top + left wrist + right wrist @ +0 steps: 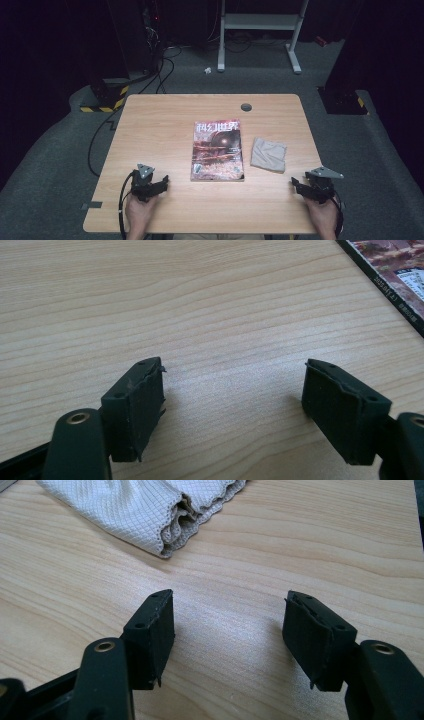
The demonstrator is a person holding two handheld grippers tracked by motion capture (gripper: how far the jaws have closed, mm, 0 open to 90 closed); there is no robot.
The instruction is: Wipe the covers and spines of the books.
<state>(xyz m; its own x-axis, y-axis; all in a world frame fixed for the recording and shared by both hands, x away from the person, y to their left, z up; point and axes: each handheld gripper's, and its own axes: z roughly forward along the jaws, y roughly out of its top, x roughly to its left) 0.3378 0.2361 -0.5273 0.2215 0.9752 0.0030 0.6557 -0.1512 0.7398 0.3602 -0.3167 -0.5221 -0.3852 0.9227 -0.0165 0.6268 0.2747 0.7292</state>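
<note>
A magazine with a dark red cover lies in the middle of the wooden table, and its corner shows at the top right of the left gripper view. Right of it lies a folded grey-white cloth, whose layered edge sits just ahead of the right gripper's jaws. My left gripper rests on the table near the front left, open, with bare wood between its jaws. My right gripper rests at the front right, open and holding nothing.
A round grey grommet sits near the table's far edge. Beyond the table stand a white metal frame, dark stands with yellow-black striped bases and cables on the grey floor.
</note>
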